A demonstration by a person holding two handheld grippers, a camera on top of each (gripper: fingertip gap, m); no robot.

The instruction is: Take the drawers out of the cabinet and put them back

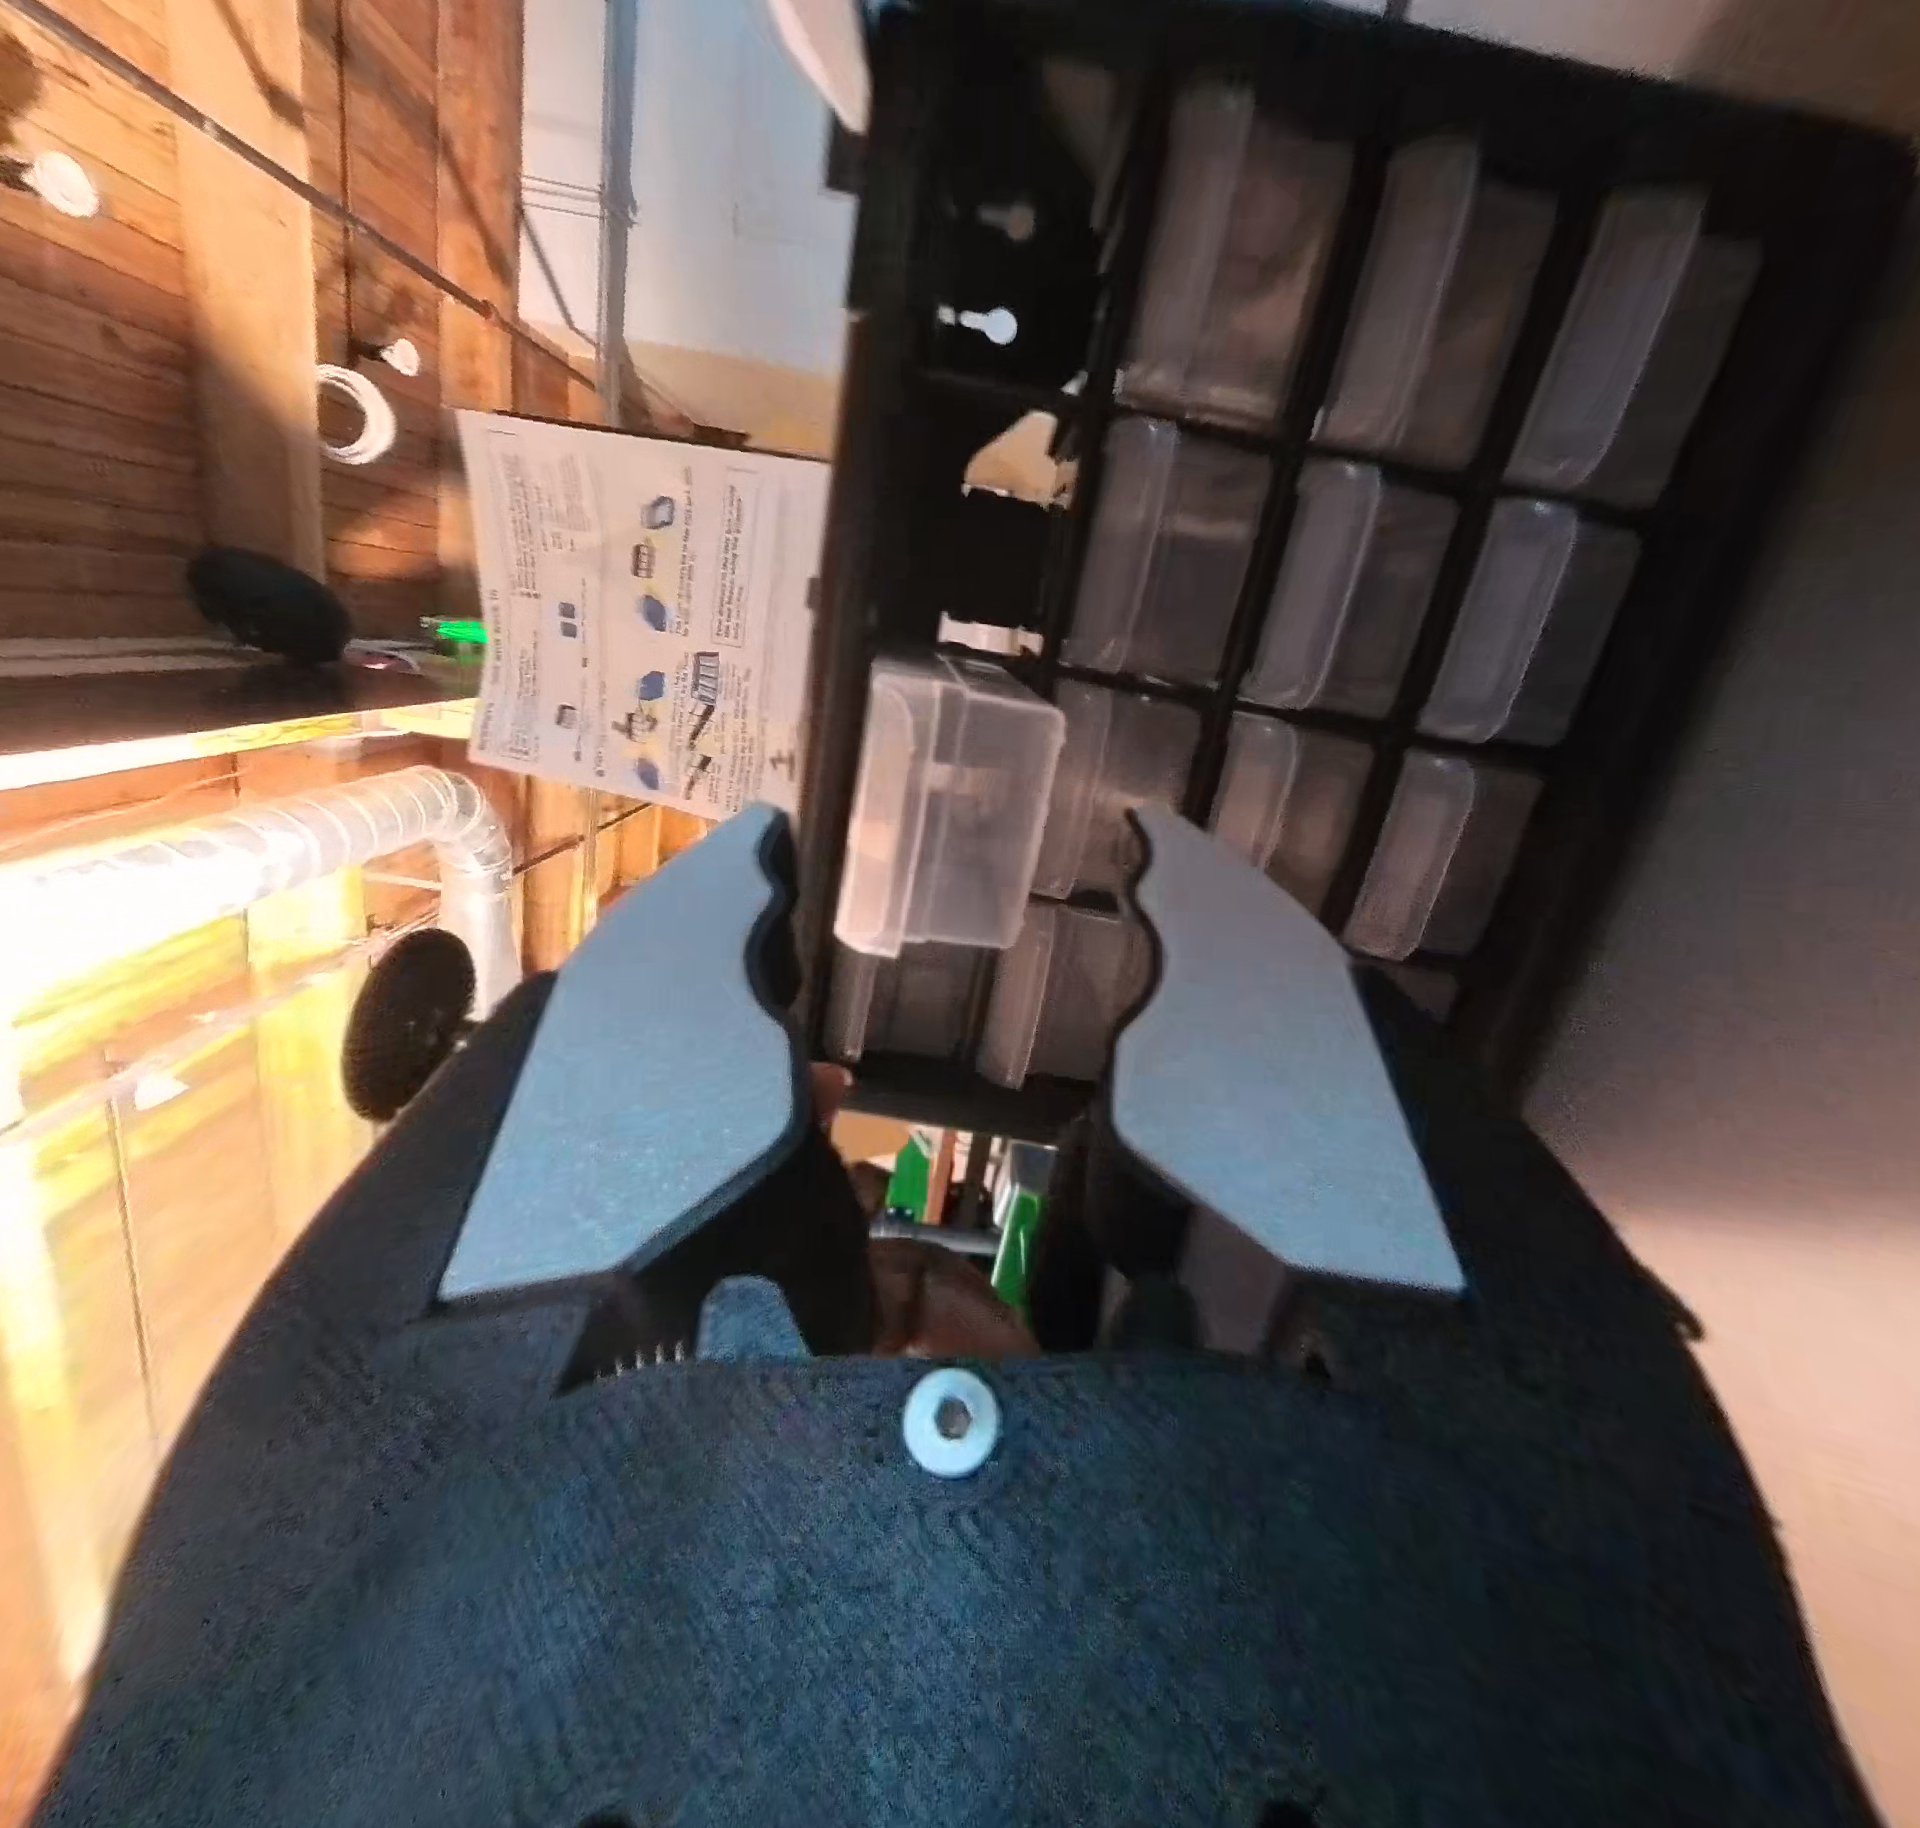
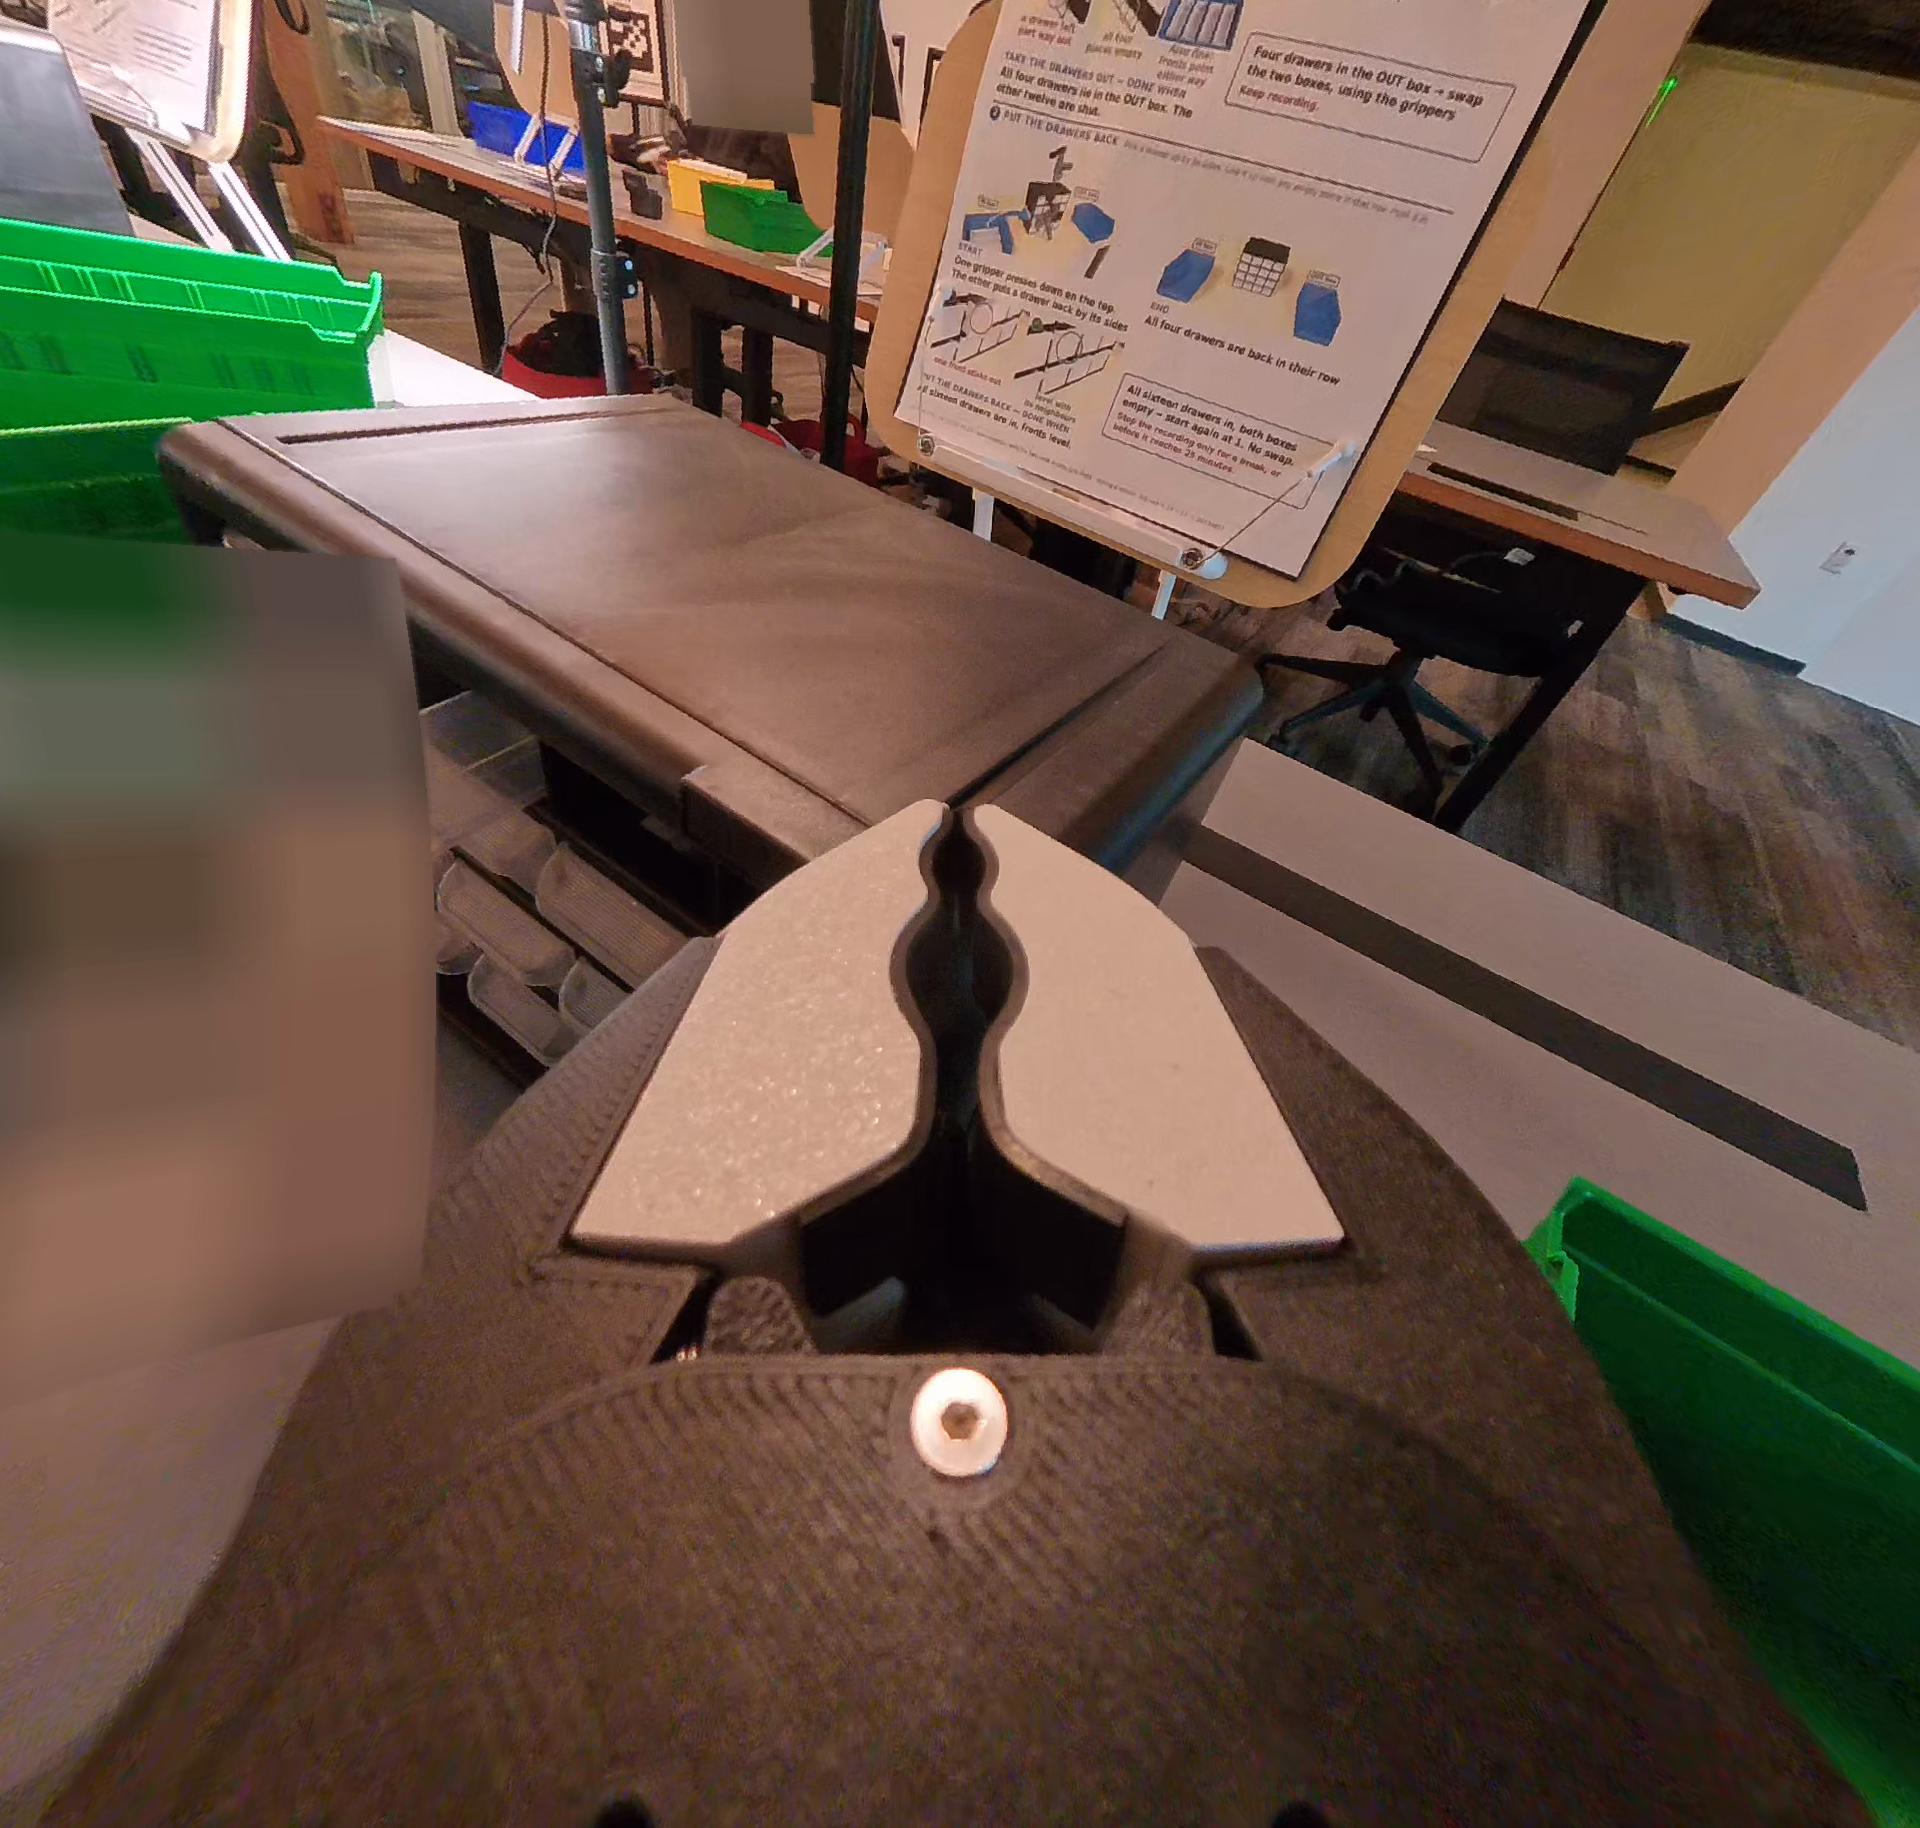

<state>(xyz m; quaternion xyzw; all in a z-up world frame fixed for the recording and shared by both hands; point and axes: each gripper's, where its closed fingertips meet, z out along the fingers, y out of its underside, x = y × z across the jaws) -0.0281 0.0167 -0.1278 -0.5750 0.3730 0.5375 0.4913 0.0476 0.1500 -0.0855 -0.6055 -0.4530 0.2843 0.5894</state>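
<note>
The cabinet (image 1: 1351, 490), a black frame of clear drawers, filled the upper right of the left wrist view, which was rolled on its side, and lay at 10 o'clock in the right wrist view, where only its flat top (image 2: 727, 573) and a few drawer fronts showed. In the row on the left edge of the left wrist view, two or three slots (image 1: 997, 324) at 12 o'clock stood empty, and one drawer (image 1: 951, 802) stuck part way out, directly ahead of the left gripper (image 1: 961, 833). That gripper's fingers stood wide apart with the drawer front near the gap but not touching either finger. The right gripper (image 2: 961, 822) had its fingers together on nothing, their tips at the near front corner of the cabinet top; contact could not be confirmed. The step in hand was judged to be either withdrawal or reinsertion of the protruding drawer; the frames did not settle which. The next move was judged to call for bracing the top, then closing the left fingers squarely on the drawer. The cabinet stood on a grey table (image 2: 1455, 947) with a dark stripe; green bins (image 2: 177, 324) sat at 9 and 4 o'clock. Beyond, an instruction board (image 2: 1195, 251) on a stand, further tables and wood-look flooring were visible.
</note>
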